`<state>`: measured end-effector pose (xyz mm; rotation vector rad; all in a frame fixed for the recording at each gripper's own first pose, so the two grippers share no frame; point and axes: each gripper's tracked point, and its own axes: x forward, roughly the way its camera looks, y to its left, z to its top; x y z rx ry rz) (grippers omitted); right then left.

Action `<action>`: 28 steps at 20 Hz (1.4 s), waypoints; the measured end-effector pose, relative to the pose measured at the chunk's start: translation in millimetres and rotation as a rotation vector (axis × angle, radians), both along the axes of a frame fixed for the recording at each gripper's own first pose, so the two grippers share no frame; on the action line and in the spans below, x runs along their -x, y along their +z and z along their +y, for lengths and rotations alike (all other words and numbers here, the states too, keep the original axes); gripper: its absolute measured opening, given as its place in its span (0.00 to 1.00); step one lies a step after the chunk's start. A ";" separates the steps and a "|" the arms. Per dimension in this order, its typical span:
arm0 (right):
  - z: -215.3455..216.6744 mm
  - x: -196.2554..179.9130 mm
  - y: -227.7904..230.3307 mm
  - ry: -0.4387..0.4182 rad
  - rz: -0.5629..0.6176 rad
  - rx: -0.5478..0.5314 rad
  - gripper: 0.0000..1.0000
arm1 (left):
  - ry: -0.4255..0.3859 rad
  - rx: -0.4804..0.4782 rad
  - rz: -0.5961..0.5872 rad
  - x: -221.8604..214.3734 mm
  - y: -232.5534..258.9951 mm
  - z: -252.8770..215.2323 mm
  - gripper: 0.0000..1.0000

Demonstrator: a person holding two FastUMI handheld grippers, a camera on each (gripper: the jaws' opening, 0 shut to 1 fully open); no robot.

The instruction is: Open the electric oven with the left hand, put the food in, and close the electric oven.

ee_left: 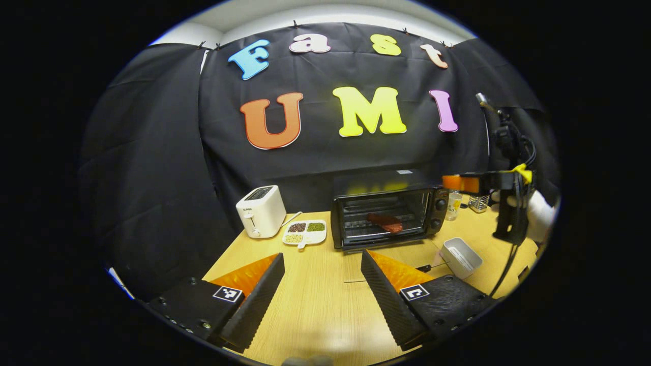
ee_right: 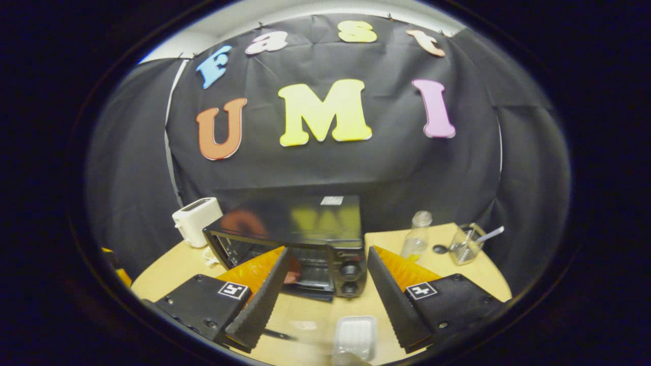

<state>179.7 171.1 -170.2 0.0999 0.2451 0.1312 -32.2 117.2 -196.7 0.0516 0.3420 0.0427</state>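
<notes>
Left gripper view looks across the wooden table at the electric oven, which stands straight ahead and well apart from the left gripper. Those tongs are released, fingers spread wide with nothing between them. The oven door seems to be dropped flat toward the camera, since the wire rack reads sharp and unglazed, though I judge that rather than see it plainly. The food, a reddish-brown oblong, lies on the rack inside the oven, its long axis running roughly side to side across the cavity, tilted slightly. So the step left is closing the door, and it turns on this: the door's front edge lies ahead of the left gripper, between it and the oven body, with its length across the gripper's line of approach.

Right of the oven hangs the right gripper, held by a gloved hand level with the oven's knobs; it is nearer the oven than the left one. In the right gripper view its fingers stand apart, grasping nothing, with the oven just beyond them.

The oven is a glossy black metal box. In front of it and to its right sits a small pale rectangular tray. Left of it stand a smooth white toaster and a divided dish of grains.
</notes>
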 end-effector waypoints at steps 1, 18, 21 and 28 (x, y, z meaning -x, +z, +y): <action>-11.9 12.5 12.4 -0.002 -0.015 0.028 0.98 | -0.002 0.004 0.005 0.4 -3.5 -5.1 0.97; -145.9 135.4 92.9 0.014 -0.028 0.151 1.00 | -0.063 0.035 0.221 -34.9 -160.7 -129.4 0.97; -160.1 139.9 94.6 0.012 -0.013 0.167 1.00 | -0.050 0.049 0.234 -49.9 -178.3 -142.0 0.97; -168.6 134.2 82.3 0.005 0.036 0.145 1.00 | -0.060 0.058 0.289 -63.1 -211.6 -153.8 0.97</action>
